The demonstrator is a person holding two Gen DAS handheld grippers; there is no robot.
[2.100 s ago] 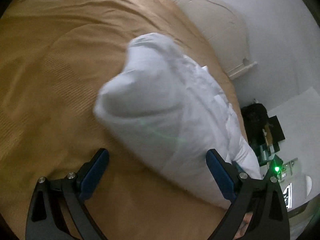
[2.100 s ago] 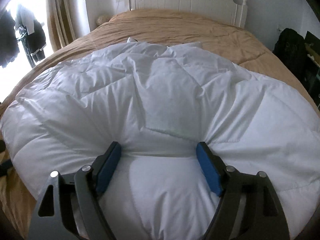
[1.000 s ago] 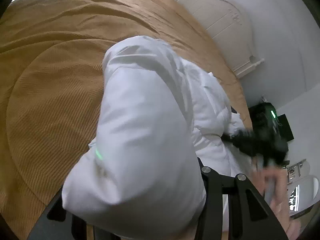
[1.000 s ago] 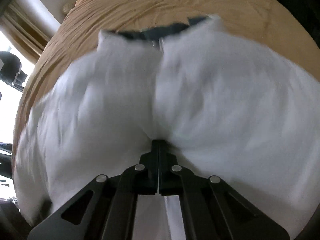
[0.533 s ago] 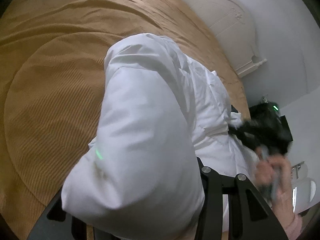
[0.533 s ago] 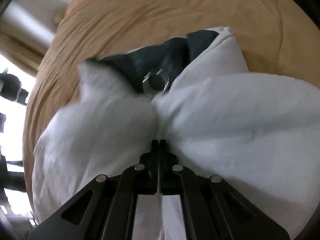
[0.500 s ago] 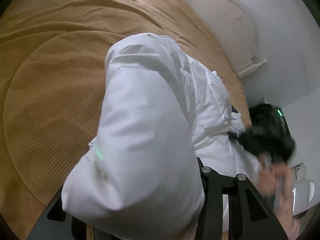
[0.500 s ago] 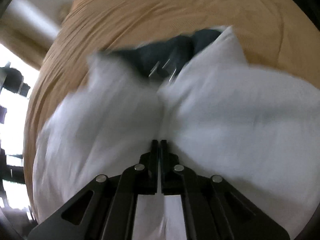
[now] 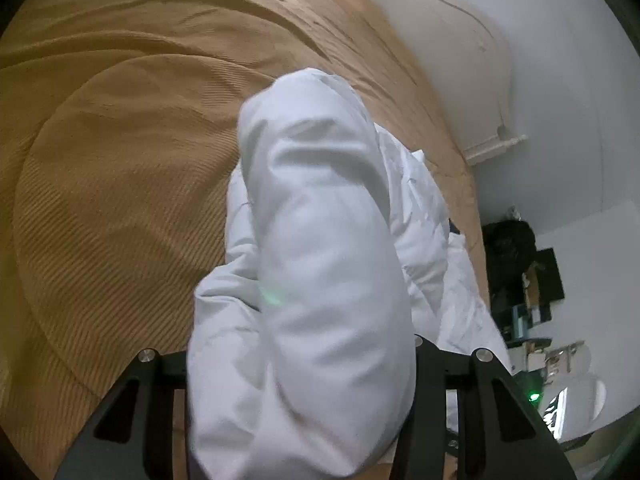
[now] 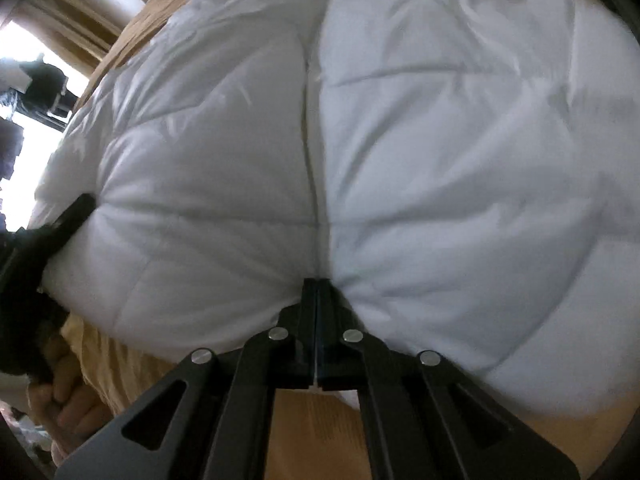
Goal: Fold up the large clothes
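White quilted padding fills most of both wrist views: a puffy white garment point(image 10: 440, 152) lies bunched on a bed covered with a ribbed tan bedspread point(image 9: 112, 184). Whether it is a jacket or some other padded piece cannot be told from these frames.

In the right wrist view the right gripper point(image 10: 318, 280) has its jaws pressed fully together, with a pinch of the white fabric caught between them; the padding bulges out on either side of a seam running straight up from the tips. At the left edge of that view a hand point(image 10: 68, 396) grasps a dark handle, and a black finger of the other tool presses into the side of the garment.

In the left wrist view the left gripper point(image 9: 300, 364) stands partly open, clamped around a thick roll of the same garment that swells up between its black arms and hides the pads.

A white headboard point(image 9: 460, 68) stands against the wall behind the bed. No brand, label or legible writing shows anywhere.
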